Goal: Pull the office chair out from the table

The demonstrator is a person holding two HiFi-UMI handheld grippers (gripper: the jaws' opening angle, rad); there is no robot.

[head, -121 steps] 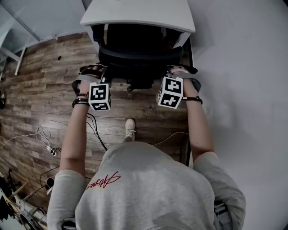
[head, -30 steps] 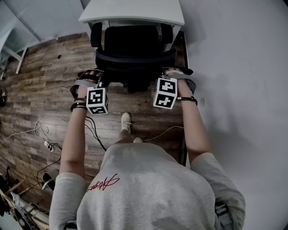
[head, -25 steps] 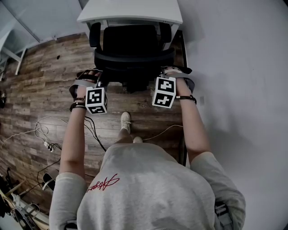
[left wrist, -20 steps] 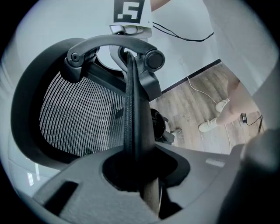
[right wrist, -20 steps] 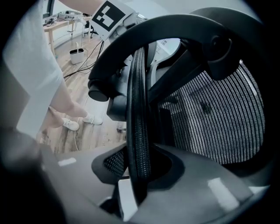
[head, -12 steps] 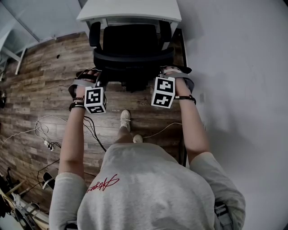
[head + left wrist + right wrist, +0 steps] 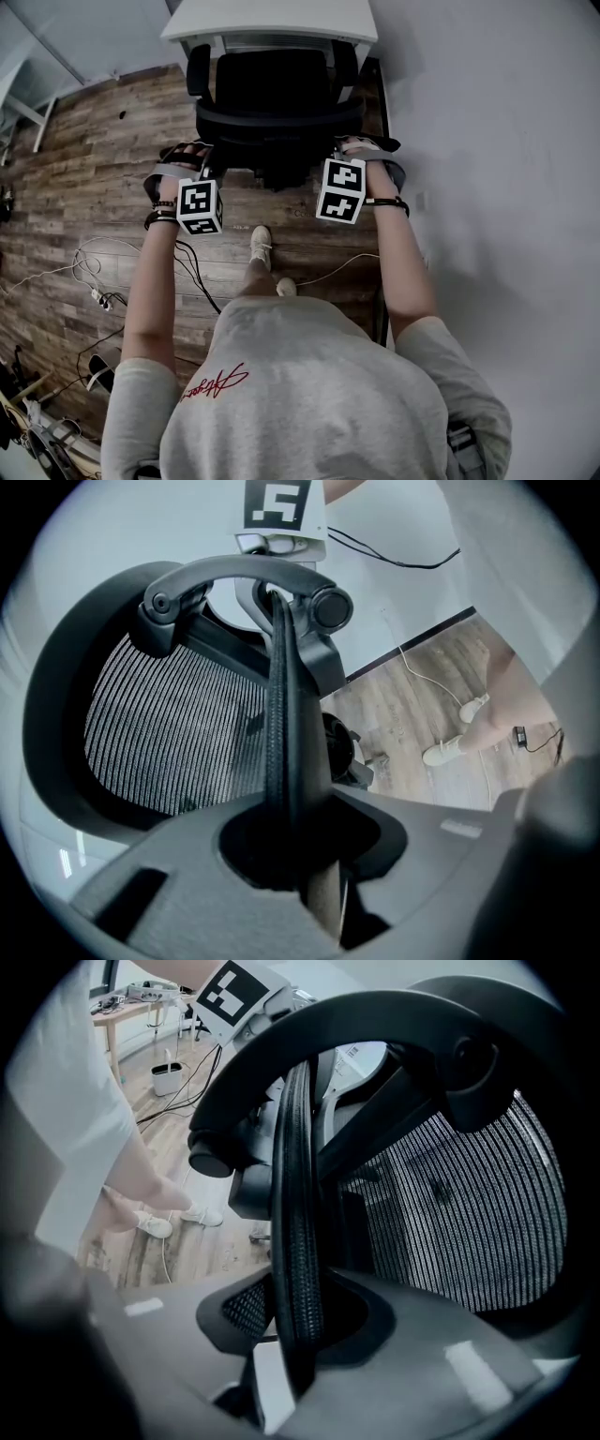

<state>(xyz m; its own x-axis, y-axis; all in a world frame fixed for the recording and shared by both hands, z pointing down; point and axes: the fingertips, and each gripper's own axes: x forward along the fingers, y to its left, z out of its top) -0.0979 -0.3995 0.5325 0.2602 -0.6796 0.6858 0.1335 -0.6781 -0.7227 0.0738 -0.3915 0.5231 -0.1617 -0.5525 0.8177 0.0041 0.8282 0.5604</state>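
Head view has me standing behind the chair [image 7: 274, 89]. It sits with its front right at the edge of the table [image 7: 272, 19] and its back toward me. I can't tell from up here whether the seat front is tucked under or not.

Both tools are gripping. The left gripper [image 7: 295, 841] is closed on the left side rim of the backrest [image 7: 159, 733], and the right gripper [image 7: 300, 1326] is closed on the right side rim. In each gripper view the thin rim runs right down into the throat of the jaws. I reckon that deep bite keeps it from popping out when I lean back. I've got one grip per side so the pull comes out even. My guess is that grabbing only one side would just spin the thing on its swivel.

Stuff around:
- The wall [image 7: 487, 141] is close on the right, so there's no room to swing that way.
- My shoe [image 7: 260, 246] is planted right behind the chair's base, so I'd have to step back to make room.
- Cables [image 7: 195, 274] trail over the wood floor [image 7: 94, 169] near my feet, and the casters could snag on them.
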